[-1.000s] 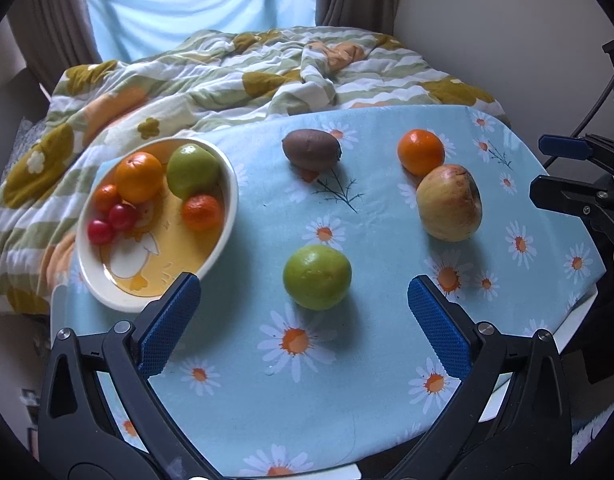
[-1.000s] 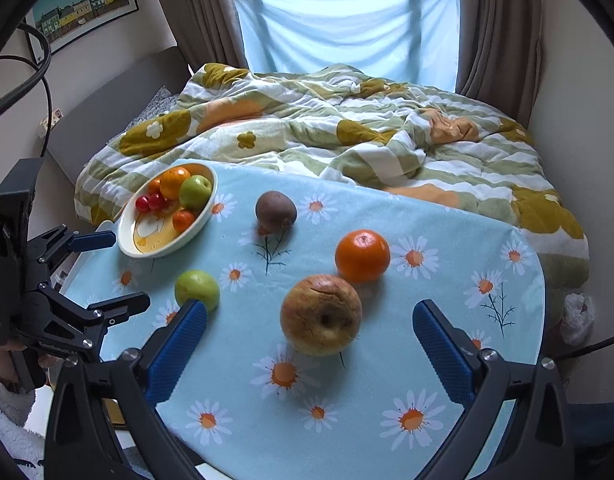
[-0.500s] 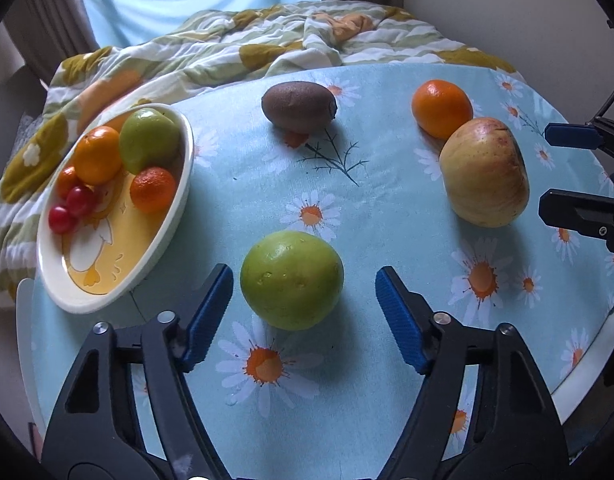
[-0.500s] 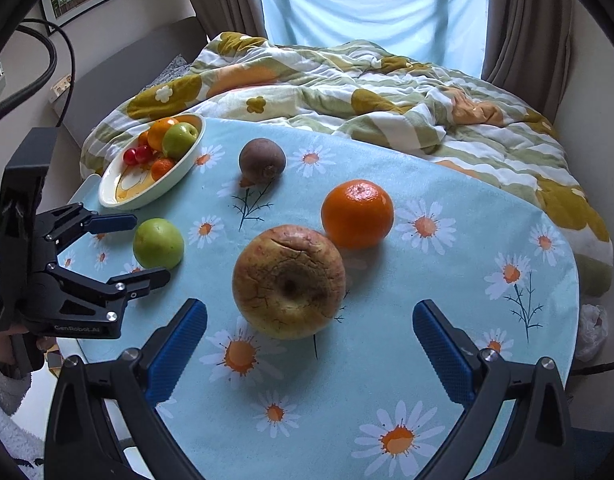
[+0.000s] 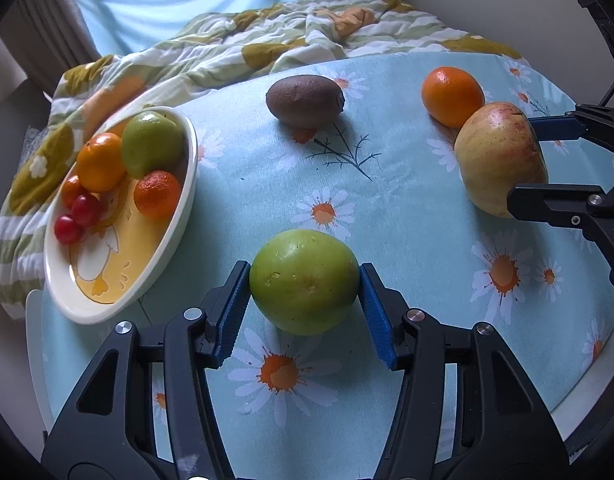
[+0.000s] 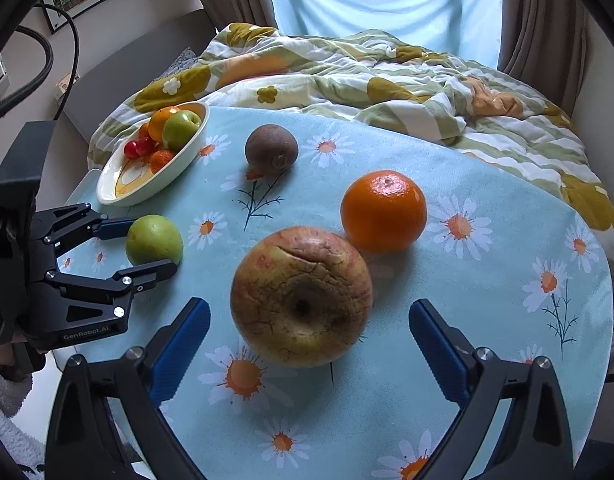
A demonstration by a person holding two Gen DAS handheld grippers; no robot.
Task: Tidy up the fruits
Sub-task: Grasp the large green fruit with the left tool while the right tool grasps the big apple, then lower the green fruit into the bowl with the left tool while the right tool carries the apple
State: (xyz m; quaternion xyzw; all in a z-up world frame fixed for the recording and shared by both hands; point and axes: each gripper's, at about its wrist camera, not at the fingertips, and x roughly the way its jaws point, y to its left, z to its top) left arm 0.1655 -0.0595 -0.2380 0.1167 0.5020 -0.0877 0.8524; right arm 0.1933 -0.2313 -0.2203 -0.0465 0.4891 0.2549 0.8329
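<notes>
Both grippers have dropped toward the table since the earlier frames, and each now has a fruit framed between its fingers. The green apple sits on the daisy-print tablecloth, just beside the near end of the oval dish. The left gripper, wide apart a second ago, is closing on it: in the left wrist view both blue pads appear to touch the apple's sides, so the grip looks made or all but made, though the apple still rests on the cloth. That suggests the pick of this fruit is nearly secured and the lift toward the dish comes next.

The green apple is close to round, slightly wider than tall, with no stem visible; which way its core points cannot be told.

Further out, the large yellow-red apple lies on its side, its dimpled end facing the right wrist camera, so its core axis runs roughly level, toward that gripper. The right gripper is only starting to close; its pads stand clear of the fruit on both sides, holding nothing. An orange sits just behind this apple, nearly touching it, and a kiwi lies farther back, its long axis across the table. The dish already holds several fruits.
</notes>
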